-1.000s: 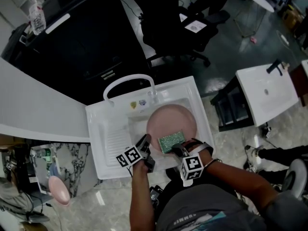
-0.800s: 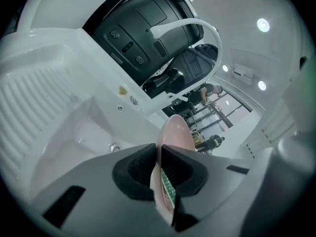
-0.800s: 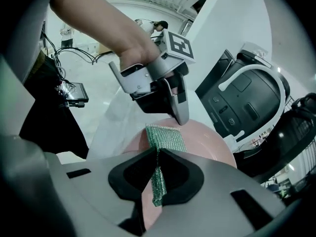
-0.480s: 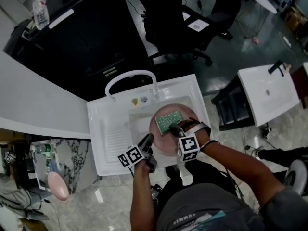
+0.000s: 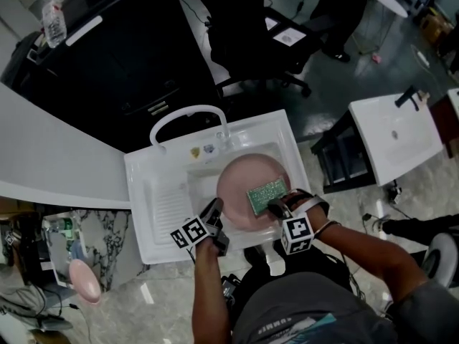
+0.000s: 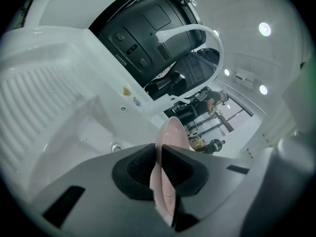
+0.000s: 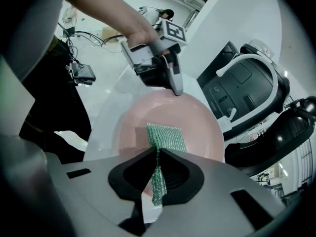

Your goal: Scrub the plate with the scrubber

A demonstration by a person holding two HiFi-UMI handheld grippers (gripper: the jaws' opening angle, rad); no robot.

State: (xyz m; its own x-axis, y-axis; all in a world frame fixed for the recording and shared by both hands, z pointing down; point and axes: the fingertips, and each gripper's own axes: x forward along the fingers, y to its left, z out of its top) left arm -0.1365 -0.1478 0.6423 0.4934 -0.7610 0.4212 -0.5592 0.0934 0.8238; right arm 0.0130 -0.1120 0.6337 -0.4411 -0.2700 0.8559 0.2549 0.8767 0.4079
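Observation:
A pink plate (image 5: 240, 181) stands tilted in the white sink (image 5: 154, 181). My left gripper (image 5: 214, 209) pinches its near-left rim; in the left gripper view the plate's edge (image 6: 174, 132) sits between the pads of the left gripper (image 6: 159, 169), whose jaws are opening slightly while still touching it. My right gripper (image 5: 276, 206) is shut on a green mesh scrubber (image 5: 267, 194), which lies flat against the plate's right face. In the right gripper view the scrubber (image 7: 166, 137) runs from the right gripper (image 7: 157, 174) onto the plate (image 7: 143, 125), with the left gripper (image 7: 173, 80) at the far rim.
A white arched faucet (image 5: 188, 119) stands at the sink's back edge and a ribbed drainboard (image 5: 168, 206) lies to the left. Black office chairs (image 5: 244, 27) stand behind the sink. Another white sink unit (image 5: 398, 135) is at the right, and a pink dish (image 5: 84, 281) is on the floor at the left.
The right gripper carried the scrubber from the plate's lower part up across its face, then back down toward the right side. The left gripper kept its hold on the rim.

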